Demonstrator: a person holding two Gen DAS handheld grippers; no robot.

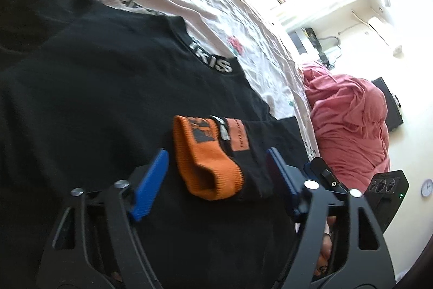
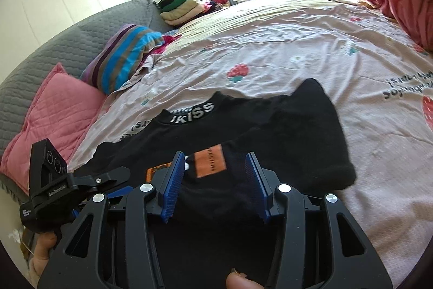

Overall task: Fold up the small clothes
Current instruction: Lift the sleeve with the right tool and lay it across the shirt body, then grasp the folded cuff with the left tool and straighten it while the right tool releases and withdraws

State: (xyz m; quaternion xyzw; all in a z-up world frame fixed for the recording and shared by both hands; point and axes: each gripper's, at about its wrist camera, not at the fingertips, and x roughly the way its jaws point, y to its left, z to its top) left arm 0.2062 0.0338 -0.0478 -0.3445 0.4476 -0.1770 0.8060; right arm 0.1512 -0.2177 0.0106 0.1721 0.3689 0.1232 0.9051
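Note:
A black sock with an orange cuff (image 1: 211,164) lies on a black "KISS" collared shirt (image 1: 108,89) spread on the bed. My left gripper (image 1: 219,162) is open, its blue fingers either side of the cuff, not touching it. In the right wrist view my right gripper (image 2: 216,167) is open over the sock's black body and orange patch (image 2: 210,164); the shirt (image 2: 284,121) lies beyond. The left gripper's body (image 2: 54,180) shows at lower left.
The bed sheet (image 2: 270,51) is pink with strawberry prints. Pink and striped pillows (image 2: 124,53) and a stack of folded clothes (image 2: 184,7) lie at the head. A crumpled red blanket (image 1: 349,126) is heaped at the bed's edge.

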